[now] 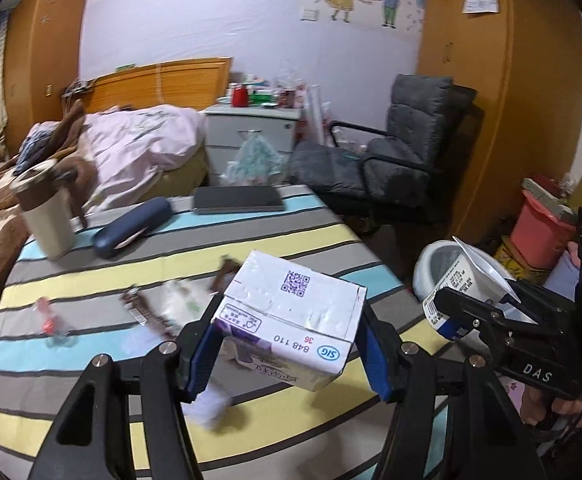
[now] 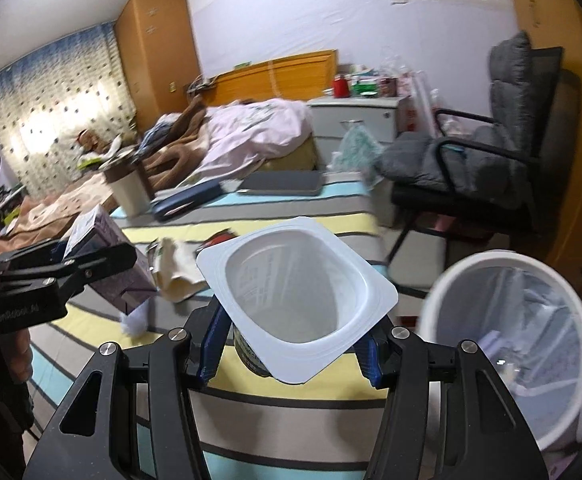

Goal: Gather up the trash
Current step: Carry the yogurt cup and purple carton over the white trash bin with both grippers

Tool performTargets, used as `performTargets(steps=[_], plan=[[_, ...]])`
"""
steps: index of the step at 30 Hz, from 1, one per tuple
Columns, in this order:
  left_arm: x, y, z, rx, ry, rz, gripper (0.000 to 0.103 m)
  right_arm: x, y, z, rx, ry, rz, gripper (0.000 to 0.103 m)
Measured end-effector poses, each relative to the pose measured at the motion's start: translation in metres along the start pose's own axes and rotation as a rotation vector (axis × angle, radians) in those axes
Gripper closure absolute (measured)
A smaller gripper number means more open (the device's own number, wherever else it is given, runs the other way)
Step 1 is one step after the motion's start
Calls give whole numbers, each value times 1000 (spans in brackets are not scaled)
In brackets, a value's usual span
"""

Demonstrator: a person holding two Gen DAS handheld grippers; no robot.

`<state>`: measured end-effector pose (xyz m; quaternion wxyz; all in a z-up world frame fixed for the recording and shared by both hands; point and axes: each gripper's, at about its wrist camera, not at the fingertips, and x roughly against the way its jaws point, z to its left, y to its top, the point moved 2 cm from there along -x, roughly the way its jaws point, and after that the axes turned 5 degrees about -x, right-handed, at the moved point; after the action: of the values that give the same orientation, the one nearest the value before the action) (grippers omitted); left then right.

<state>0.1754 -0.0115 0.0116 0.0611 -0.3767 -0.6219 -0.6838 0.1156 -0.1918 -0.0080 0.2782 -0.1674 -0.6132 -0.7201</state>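
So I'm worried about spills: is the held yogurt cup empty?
Empty: yogurt cup in the right gripper shows bare white inside.

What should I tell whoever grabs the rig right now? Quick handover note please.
Left gripper: shut on the milk carton, lifted off the striped table.
Right gripper: shut on the empty yogurt cup, also in the air.
White bin with a clear liner stands just right of the table, beside the right gripper.
Done: both pieces picked up, neither dropped in yet.
Left: bin the carton and cup, then clear the wrappers and the white scrap on the cloth. The tumbler, glasses case and tablet do not look like trash.
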Motion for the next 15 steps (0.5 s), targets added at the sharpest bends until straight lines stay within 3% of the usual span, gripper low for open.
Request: performTargets(steps=[15], plan=[[-40, 30, -110, -124, -198, 9, 39, 37, 1, -78, -108, -178, -49, 47]])
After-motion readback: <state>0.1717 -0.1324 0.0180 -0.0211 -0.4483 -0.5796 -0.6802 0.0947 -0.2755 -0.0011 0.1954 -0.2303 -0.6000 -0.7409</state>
